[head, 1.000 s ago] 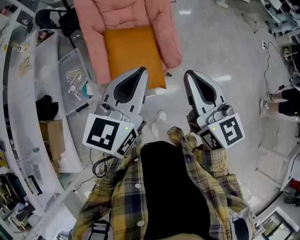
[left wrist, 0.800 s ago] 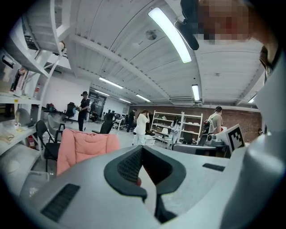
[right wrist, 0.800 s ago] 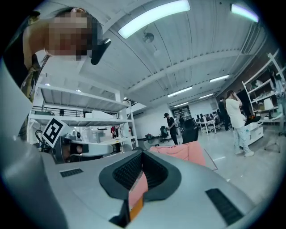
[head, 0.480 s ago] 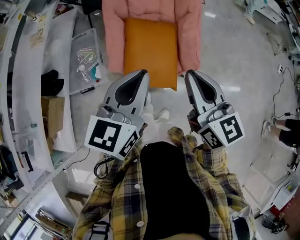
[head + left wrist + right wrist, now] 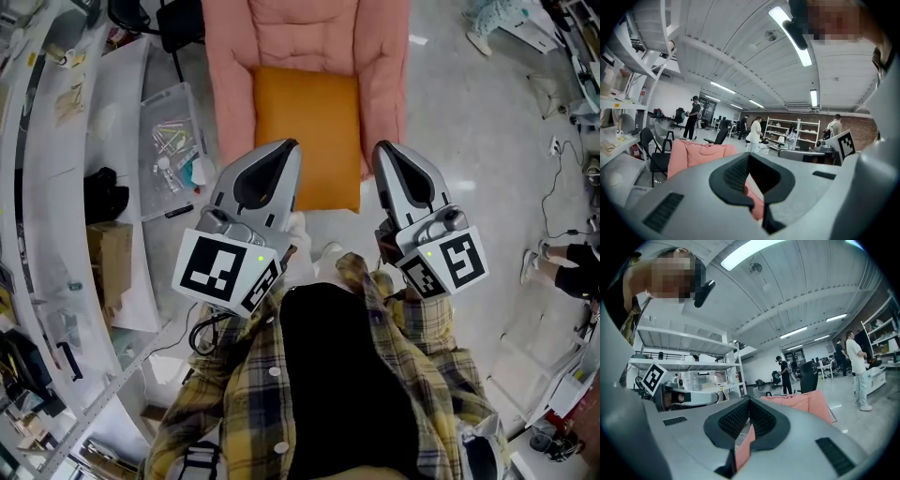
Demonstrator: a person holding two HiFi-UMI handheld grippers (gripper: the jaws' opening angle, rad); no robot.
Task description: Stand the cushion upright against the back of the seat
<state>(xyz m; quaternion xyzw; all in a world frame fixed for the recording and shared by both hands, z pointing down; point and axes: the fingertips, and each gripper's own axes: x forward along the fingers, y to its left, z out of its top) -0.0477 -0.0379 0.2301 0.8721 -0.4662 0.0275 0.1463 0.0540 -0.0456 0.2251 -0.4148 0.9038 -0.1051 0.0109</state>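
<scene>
On the seat (image 5: 230,94) ahead, the cushion (image 5: 307,131) lies flat, its near edge between left gripper (image 5: 284,153) and right gripper (image 5: 384,153), equally near. Both have jaws pressed together, holding nothing.

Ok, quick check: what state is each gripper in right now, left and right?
Left gripper: closed, holding nothing.
Right gripper: closed, holding nothing.

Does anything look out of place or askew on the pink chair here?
The cushion lies flat on the pink seat, and its front edge sticks out past the seat's front. It is not upright against the back.
</scene>
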